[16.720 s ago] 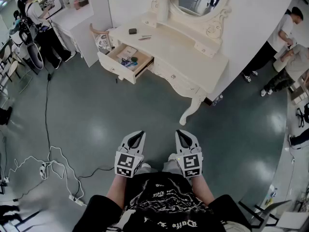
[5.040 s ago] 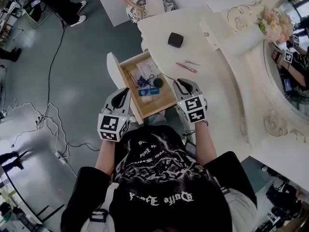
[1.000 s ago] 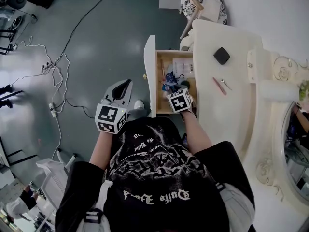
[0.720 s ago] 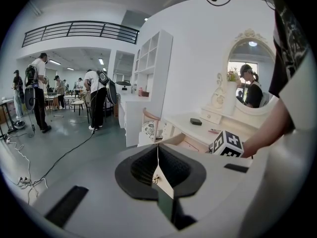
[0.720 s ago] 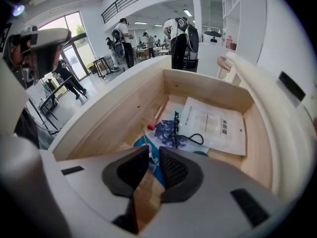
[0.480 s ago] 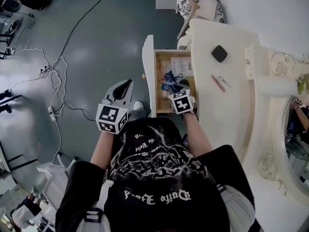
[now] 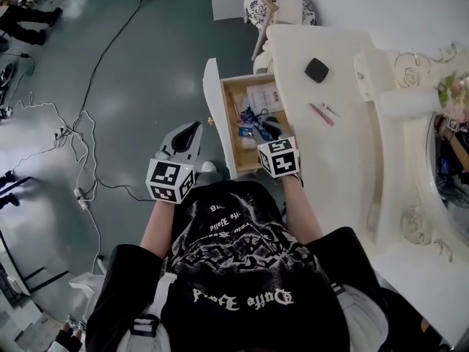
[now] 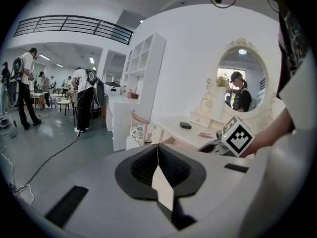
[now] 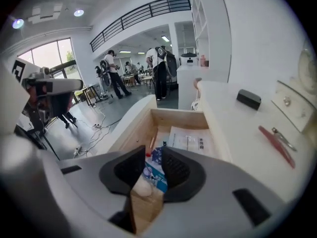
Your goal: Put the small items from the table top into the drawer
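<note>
Drawer (image 7: 229, 127), is it open?

Yes, the drawer is pulled out from the table (image 7: 352, 174). Your right hand-held gripper (image 7: 272, 139) is above its near end and points down into it.

What does my right hand-held gripper hold?

Nothing. Its jaws have just been opening and they stand apart, released. Through the gap, in the right gripper view, you see a white rounded item (image 9: 143, 189) and a blue packet (image 9: 158, 175). Both lie on the drawer bottom, and the pads do not touch them. Farther inside are a white paper sheet (image 9: 190, 140) and a thin stick (image 9: 151, 143) near the left wall.

And the left one?

Your left hand-held gripper (image 7: 192, 128) is clenched, the jaws together with nothing between them. It hangs over the floor (image 7: 110, 123), beside the drawer front.

What lies on the table?

A black box (image 7: 316, 70), a pink tool (image 7: 319, 114) and, just beside the tool, a small metal piece (image 7: 331, 109). All three are well apart from both grippers.
</note>
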A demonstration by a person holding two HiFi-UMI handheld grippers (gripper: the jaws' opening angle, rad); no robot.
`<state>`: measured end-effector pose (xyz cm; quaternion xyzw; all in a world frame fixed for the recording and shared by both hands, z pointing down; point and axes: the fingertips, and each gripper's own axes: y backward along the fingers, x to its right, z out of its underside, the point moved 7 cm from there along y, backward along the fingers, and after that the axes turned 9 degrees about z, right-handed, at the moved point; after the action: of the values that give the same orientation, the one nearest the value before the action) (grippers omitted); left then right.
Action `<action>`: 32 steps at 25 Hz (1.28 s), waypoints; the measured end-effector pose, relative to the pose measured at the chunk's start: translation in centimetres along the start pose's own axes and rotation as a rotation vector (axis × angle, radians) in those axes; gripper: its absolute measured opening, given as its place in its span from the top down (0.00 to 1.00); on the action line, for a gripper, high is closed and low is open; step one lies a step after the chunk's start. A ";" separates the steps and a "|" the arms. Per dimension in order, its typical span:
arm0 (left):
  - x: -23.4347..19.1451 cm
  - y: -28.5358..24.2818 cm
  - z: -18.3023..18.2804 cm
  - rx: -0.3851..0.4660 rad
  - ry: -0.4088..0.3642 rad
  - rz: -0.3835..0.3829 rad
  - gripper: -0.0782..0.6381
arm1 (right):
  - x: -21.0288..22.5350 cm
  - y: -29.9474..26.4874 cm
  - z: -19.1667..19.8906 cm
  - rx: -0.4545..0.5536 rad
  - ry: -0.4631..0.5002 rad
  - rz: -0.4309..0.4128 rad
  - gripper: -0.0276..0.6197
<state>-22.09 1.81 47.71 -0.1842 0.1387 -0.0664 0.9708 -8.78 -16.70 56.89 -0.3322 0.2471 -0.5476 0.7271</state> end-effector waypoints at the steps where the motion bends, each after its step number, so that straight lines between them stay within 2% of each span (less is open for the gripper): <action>1: 0.0 -0.2 -0.1 0.002 -0.003 0.015 0.87 | 0.0 0.5 -0.4 0.025 -0.006 0.009 0.79; 5: 0.6 -1.2 -0.4 -0.004 -0.028 0.086 0.87 | 0.1 2.9 -1.4 0.112 -0.034 0.046 0.79; 9: 1.4 -2.2 -0.9 -0.015 -0.071 0.174 0.87 | 0.0 5.6 -2.1 0.232 -0.136 0.052 0.79; 12: 2.0 -3.1 -1.4 -0.009 -0.089 0.231 0.87 | 0.1 7.3 -2.4 0.290 -0.171 0.101 0.79; 15: 2.7 -4.0 -1.9 -0.004 -0.108 0.285 0.87 | 0.1 8.5 -2.2 0.313 -0.197 0.142 0.79; 21: 4.5 -5.4 -1.6 -0.038 -0.150 0.383 0.87 | 0.7 10.7 -0.6 0.336 -0.315 0.225 0.79; 28: 5.9 -6.0 -1.6 -0.041 -0.173 0.446 0.87 | 0.9 13.5 1.5 0.371 -0.370 0.349 0.84; 32: 6.6 -6.2 -1.8 -0.033 -0.186 0.468 0.87 | 1.0 14.6 2.3 0.387 -0.386 0.392 0.87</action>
<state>-16.85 -5.75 46.85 -0.1683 0.0887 0.1798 0.9651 2.43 -14.53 47.40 -0.2316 0.0552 -0.3612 0.9016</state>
